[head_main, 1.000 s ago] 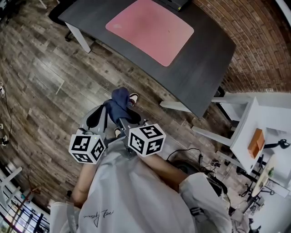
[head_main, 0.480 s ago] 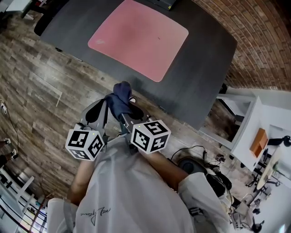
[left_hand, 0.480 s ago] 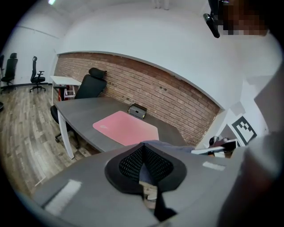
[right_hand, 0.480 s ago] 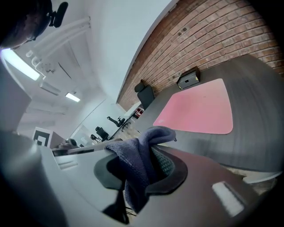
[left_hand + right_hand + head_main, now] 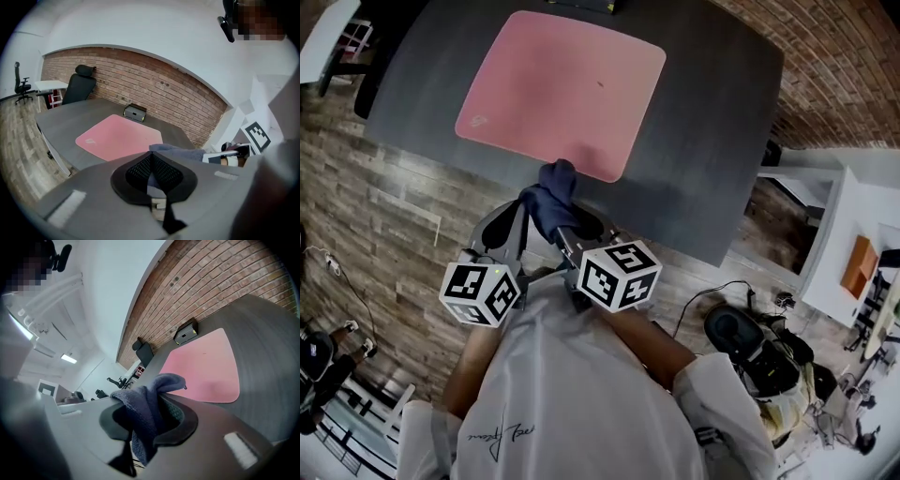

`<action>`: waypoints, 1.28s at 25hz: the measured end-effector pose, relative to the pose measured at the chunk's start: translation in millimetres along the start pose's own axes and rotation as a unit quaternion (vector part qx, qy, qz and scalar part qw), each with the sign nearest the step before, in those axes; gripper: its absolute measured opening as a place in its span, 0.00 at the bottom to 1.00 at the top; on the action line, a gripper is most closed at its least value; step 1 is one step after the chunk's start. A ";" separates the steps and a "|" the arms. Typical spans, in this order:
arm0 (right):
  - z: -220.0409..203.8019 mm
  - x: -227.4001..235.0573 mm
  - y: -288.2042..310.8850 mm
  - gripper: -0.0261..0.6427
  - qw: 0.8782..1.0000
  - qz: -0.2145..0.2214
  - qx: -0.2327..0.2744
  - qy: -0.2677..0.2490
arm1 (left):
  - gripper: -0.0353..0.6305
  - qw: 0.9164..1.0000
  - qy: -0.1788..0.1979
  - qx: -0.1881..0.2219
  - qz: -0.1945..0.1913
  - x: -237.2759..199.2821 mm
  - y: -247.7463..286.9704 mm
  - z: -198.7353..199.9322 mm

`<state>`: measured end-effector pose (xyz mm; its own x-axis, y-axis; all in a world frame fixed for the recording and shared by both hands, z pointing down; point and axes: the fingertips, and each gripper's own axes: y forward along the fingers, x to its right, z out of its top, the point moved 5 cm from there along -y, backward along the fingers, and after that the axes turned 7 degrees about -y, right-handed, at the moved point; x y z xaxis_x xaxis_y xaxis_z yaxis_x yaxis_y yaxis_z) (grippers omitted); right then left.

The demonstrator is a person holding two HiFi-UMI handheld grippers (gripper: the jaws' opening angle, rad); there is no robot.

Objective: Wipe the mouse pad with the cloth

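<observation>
My right gripper (image 5: 154, 401) has its fingers clamped on the cloth (image 5: 554, 190), raised by the near edge of the pad (image 5: 562, 89) on the worktop (image 5: 712, 141). The left gripper (image 5: 151, 176), fingers together and empty, sits alongside. The pad lies straight ahead, the right nearer.

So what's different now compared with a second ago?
The person has stepped up to the desk. The pink mouse pad sits closer in the head view, and the blue cloth now overlaps the desk's near edge, by the pad. Unchanged: the right claw is still shut on the cloth, with the left claw beside it, shut on nothing.
</observation>
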<state>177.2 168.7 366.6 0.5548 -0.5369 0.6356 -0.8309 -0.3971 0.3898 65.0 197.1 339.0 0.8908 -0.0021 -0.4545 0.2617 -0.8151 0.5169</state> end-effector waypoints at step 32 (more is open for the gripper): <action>13.8 107.8 23.6 0.17 0.954 -0.296 0.025 0.043 | 0.07 0.971 0.061 -0.142 -0.182 -47.0 120.3 70.1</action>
<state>217.9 91.2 435.2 0.9189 -0.1457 0.3666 -0.3686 -0.6484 0.6662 28.6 58.6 371.7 0.7532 0.3376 -0.5645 0.6434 -0.5564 0.5258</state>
